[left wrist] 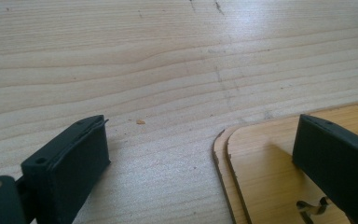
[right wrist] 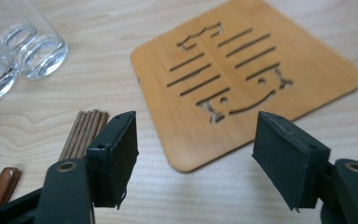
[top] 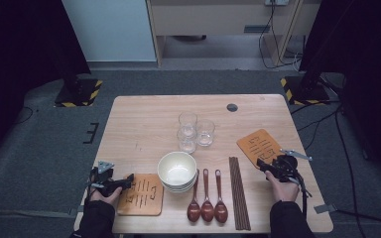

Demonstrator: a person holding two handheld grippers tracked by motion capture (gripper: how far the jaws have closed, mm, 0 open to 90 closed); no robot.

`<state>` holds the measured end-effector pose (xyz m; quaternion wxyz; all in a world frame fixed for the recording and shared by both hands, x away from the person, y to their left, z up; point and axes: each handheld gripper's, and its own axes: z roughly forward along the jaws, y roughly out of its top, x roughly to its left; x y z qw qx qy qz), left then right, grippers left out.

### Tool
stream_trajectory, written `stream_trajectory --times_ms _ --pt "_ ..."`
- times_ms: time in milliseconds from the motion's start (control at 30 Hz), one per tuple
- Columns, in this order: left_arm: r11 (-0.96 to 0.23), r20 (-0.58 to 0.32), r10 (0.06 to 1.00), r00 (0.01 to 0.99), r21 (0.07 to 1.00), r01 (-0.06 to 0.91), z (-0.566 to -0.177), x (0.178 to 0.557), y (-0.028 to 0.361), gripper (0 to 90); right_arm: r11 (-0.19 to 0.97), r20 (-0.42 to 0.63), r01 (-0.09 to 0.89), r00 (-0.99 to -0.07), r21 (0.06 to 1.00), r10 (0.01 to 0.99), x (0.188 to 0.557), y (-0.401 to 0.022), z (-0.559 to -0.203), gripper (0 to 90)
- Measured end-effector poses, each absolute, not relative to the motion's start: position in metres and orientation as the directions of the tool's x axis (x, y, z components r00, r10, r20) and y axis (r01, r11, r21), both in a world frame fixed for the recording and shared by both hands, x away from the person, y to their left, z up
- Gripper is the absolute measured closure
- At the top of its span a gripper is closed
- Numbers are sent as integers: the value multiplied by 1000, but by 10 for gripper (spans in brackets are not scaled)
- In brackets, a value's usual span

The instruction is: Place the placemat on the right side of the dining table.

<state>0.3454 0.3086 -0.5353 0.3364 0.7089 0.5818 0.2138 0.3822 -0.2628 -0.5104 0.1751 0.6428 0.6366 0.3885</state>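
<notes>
— While my right gripper [right wrist: 193, 154] hangs with jaws apart and nothing between them, the coaster [right wrist: 247, 79] lies flat just ahead, near the table's right edge. Risk?

— Thin board. Pads may skid off it, or shove it toward the chopsticks [right wrist: 81, 130] and glasses [right wrist: 23, 46].

— Left gripper [left wrist: 200, 158]?

— Jaws apart too, straddling the edge of the coaster stack [left wrist: 261, 172]; could lift two at once.

— Surroundings?

— Pale wood table [top: 139, 124], grey carpet, taped stand bases.

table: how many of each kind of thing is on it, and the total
wooden mats: at least 2, and the near-left one looks like two stacked
clear glasses: 3
bowl stack: 1, number of bowls unclear
brown spoons: 3
chopstick bundle: 1
total: 10
</notes>
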Motion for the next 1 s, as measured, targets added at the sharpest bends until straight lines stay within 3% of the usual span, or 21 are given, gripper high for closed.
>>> stream_trajectory --times_ms 600,1000 --pt "-97 -89 969 232 726 681 -535 345 309 24 119 50 612 -252 782 966 415 -284 -489 268" --pt "-96 -90 968 232 726 681 -535 345 309 22 133 45 607 -268 783 962 431 -292 -495 291"
